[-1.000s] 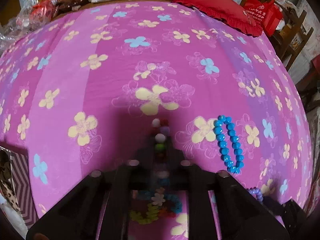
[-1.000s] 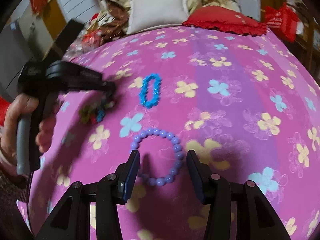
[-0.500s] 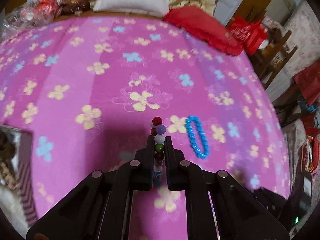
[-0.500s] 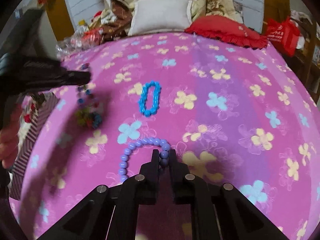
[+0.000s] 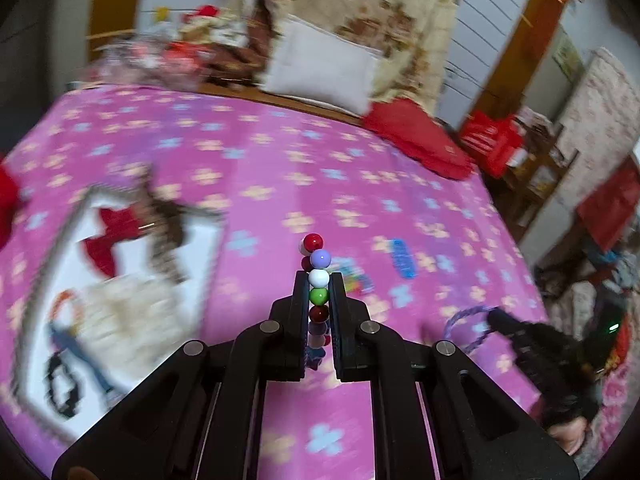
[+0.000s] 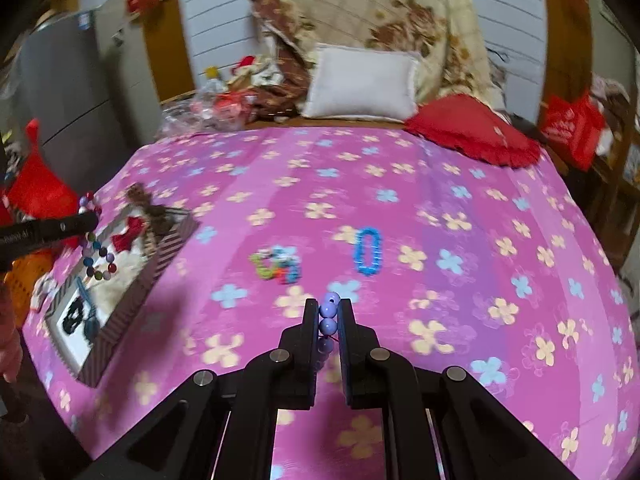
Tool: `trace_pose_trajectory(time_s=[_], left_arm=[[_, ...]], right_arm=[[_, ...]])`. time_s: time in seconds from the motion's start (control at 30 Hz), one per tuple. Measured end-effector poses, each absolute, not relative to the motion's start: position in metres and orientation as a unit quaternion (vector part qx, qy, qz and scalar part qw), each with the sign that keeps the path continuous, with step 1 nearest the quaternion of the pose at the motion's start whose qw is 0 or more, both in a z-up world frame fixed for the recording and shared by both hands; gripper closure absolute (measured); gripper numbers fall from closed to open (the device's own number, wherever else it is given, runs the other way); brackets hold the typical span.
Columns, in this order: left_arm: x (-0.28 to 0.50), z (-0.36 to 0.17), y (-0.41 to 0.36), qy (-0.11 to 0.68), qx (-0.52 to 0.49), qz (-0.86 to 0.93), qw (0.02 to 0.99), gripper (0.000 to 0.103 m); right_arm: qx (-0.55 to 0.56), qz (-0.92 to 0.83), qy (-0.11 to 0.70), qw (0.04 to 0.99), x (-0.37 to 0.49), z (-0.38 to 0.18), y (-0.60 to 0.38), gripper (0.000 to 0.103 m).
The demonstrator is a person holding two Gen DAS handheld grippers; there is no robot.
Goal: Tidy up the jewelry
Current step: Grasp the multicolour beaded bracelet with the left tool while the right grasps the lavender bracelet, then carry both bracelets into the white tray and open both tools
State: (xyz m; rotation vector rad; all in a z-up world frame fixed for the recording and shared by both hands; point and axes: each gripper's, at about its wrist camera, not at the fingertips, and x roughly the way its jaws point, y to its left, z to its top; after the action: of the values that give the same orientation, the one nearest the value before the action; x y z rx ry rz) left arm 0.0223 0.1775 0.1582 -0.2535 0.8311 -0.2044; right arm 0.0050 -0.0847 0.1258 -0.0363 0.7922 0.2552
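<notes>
Open bedspread [image 6: 440, 208] between box [image 6: 160, 256] and blue bracelet [image 6: 368, 250]; flower bracelet [image 6: 276, 264] midway.

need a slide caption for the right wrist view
Right hand-held gripper lifts a purple bead bracelet above the flowered pink bedspread.

box [image 5: 120, 280]: blurred | lilac bracelet [image 6: 329, 322]: lower loop hidden

I'm over a bed spread with a pink flowered sheet [image 6: 400, 200]. At its far end lie a white pillow [image 6: 360, 84] and, right of it, a red cushion [image 6: 472, 128], with a cream floral quilt [image 6: 380, 8] heaped against the white panelled wall [image 6: 216, 20]. Far left stands a grey cabinet [image 6: 68, 92]; a red bag [image 6: 572, 128] sits far right.
</notes>
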Motion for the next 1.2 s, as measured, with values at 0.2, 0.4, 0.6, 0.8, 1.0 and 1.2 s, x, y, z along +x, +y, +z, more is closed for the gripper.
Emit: trace_pose_trajectory(time_s=[0.2, 0.4, 0.6, 0.8, 1.0, 1.2], left_arm=[[-0.022, 0.132, 0.246, 0.399, -0.134, -0.009, 0.907, 0.095], [-0.010, 0.111, 0.309, 0.405, -0.176, 0.024, 0.897, 0.095], [0.032, 0.090, 0.361, 0.400, -0.222, 0.042, 0.888, 0.095], [0.064, 0.056, 0.406, 0.402, -0.282, 0.056, 0.869, 0.095], [0.079, 0.042, 0.422, 0.408, -0.318, 0.056, 0.854, 0.095], [0.086, 0.045, 0.410, 0.412, -0.282, 0.055, 0.865, 0.095]], right_arm=[[-0.059, 0.171, 0.382, 0.906, -0.015, 0.137, -0.024, 0.095], [-0.090, 0.226, 0.391, 0.888, -0.028, 0.140, 0.045, 0.095], [-0.126, 0.286, 0.396, 0.863, -0.035, 0.140, 0.124, 0.095], [-0.144, 0.332, 0.410, 0.837, -0.023, 0.130, 0.195, 0.095], [-0.140, 0.353, 0.438, 0.815, 0.001, 0.101, 0.245, 0.095], [-0.135, 0.327, 0.473, 0.807, 0.022, 0.067, 0.252, 0.095]])
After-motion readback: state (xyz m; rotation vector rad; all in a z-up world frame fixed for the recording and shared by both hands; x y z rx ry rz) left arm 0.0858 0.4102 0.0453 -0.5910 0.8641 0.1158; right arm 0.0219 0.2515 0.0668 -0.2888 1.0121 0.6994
